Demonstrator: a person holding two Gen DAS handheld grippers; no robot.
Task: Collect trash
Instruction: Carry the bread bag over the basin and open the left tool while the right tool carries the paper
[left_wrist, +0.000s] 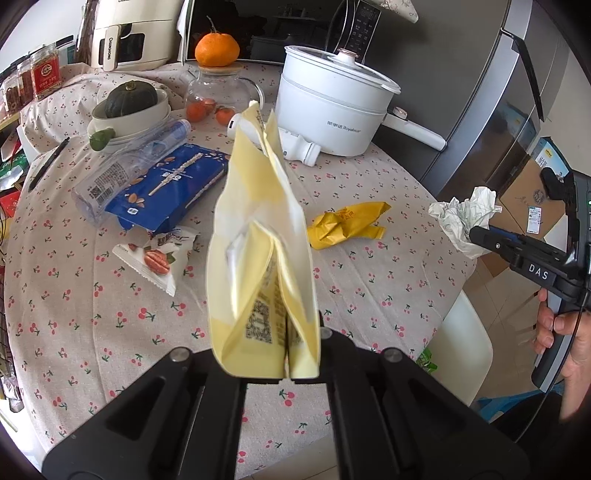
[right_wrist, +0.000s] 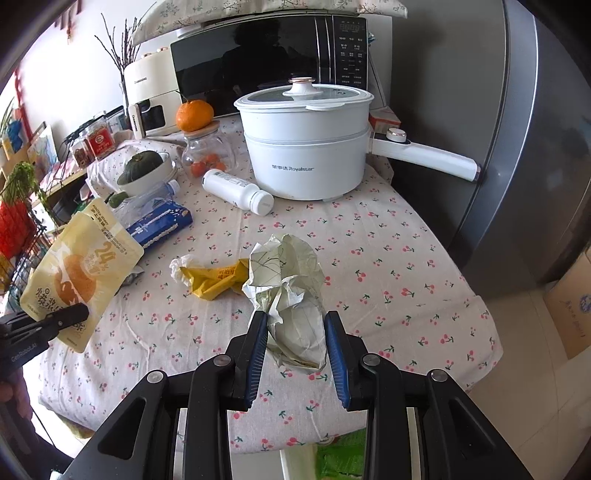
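Note:
My left gripper (left_wrist: 282, 354) is shut on a pale yellow snack pouch (left_wrist: 262, 258) and holds it upright above the table; the pouch also shows in the right wrist view (right_wrist: 79, 273). My right gripper (right_wrist: 295, 332) is shut on a crumpled white paper wad (right_wrist: 291, 291), lifted above the table; it also shows in the left wrist view (left_wrist: 463, 218). On the cherry-print tablecloth (left_wrist: 369, 288) lie a yellow wrapper (left_wrist: 347, 223), a blue snack pack (left_wrist: 173, 184), a nut wrapper (left_wrist: 155, 258), a clear plastic bottle (left_wrist: 122, 170) and a white bottle (right_wrist: 236, 190).
A white electric pot (right_wrist: 306, 144) stands at the back with its handle pointing right. A glass jar with an orange on it (right_wrist: 201, 144), a bowl with a squash (right_wrist: 147, 170), a microwave (right_wrist: 269, 62) and a grey fridge (right_wrist: 535, 147) surround the table.

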